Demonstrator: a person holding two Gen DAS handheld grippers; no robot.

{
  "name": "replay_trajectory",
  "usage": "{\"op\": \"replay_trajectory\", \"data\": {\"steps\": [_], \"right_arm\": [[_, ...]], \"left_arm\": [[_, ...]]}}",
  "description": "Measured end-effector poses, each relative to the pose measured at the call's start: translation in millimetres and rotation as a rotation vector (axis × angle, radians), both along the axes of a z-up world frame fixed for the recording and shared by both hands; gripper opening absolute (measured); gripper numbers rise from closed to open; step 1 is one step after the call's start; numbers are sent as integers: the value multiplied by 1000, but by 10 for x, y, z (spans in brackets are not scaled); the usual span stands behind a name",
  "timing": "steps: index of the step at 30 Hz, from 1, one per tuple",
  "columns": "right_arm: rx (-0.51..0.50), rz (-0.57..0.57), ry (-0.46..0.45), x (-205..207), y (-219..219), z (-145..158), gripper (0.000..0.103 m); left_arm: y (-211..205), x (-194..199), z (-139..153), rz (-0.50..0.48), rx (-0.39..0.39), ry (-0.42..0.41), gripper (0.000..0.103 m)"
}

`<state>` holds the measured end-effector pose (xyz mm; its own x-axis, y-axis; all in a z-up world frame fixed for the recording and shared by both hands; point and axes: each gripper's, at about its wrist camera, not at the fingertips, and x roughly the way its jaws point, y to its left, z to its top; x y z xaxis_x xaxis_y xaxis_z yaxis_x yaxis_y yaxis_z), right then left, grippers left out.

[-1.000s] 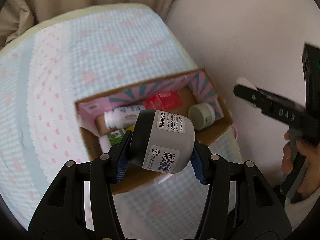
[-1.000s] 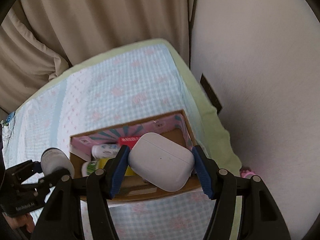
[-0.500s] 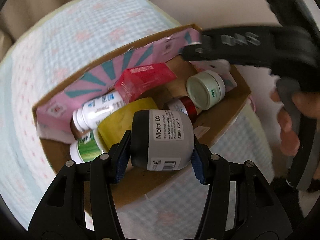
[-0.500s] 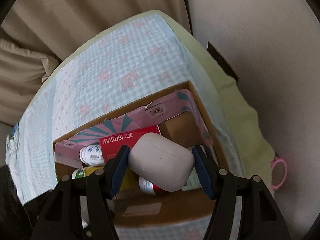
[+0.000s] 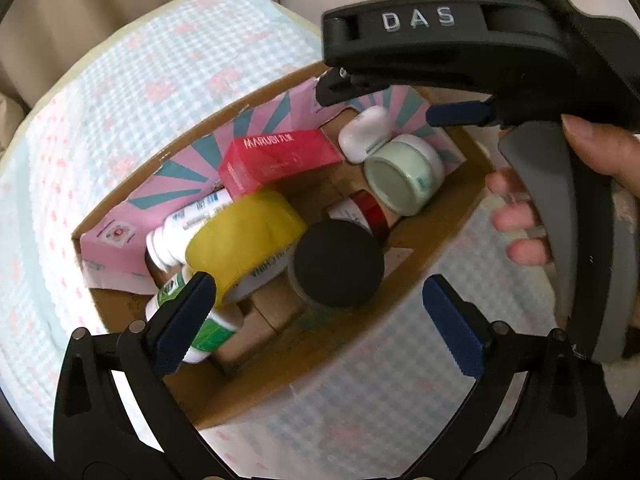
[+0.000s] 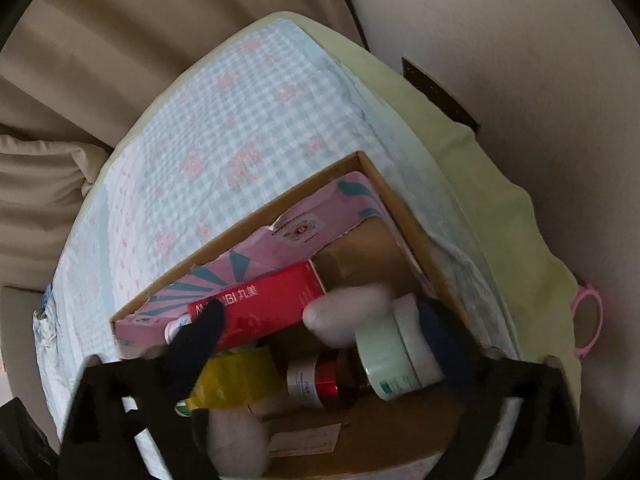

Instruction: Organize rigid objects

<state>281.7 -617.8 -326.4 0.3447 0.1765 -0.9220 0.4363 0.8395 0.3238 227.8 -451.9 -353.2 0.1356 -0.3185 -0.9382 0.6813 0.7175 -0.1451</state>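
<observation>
A cardboard box (image 5: 120,308) stands on the checked cloth. My left gripper (image 5: 320,312) is open above its near edge; the grey jar with a black lid (image 5: 338,262) lies loose in the box just beyond my fingers. My right gripper (image 6: 320,332) is open over the box's far right part, blurred. The white earbud case (image 6: 346,312) lies loose between its fingers, next to the mint-green jar (image 6: 394,356). In the left wrist view the case (image 5: 364,134) rests at the box's far right corner, under the right gripper's body (image 5: 460,48).
The box holds a red carton (image 5: 276,160), a yellow tape roll (image 5: 244,240), white bottles (image 5: 176,236), a red-capped bottle (image 5: 364,212) and a pink patterned box (image 5: 132,220). Curtains hang behind the table; a wall is to the right. A pink ring (image 6: 588,320) hangs at the table's right edge.
Both grippers opened over the box. The grey jar dropped out of my left gripper and the earbud case out of my right; both now lie in the box.
</observation>
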Motion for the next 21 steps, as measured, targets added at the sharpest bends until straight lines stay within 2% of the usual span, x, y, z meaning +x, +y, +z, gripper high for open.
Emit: {"op": "replay_trajectory", "data": {"steps": [8, 11, 16, 21], "right_arm": [[-132, 99, 6, -84, 142, 162, 103], [-134, 105, 10, -131, 152, 183, 103], [-135, 99, 9, -189, 177, 246, 103], [-165, 106, -21, -303, 297, 501, 103]], "left_arm": [[334, -46, -27, 55, 29, 26, 103], [418, -20, -9, 74, 22, 28, 103], [560, -16, 172, 89, 4, 4, 103], [756, -73, 390, 127, -30, -5, 103]]}}
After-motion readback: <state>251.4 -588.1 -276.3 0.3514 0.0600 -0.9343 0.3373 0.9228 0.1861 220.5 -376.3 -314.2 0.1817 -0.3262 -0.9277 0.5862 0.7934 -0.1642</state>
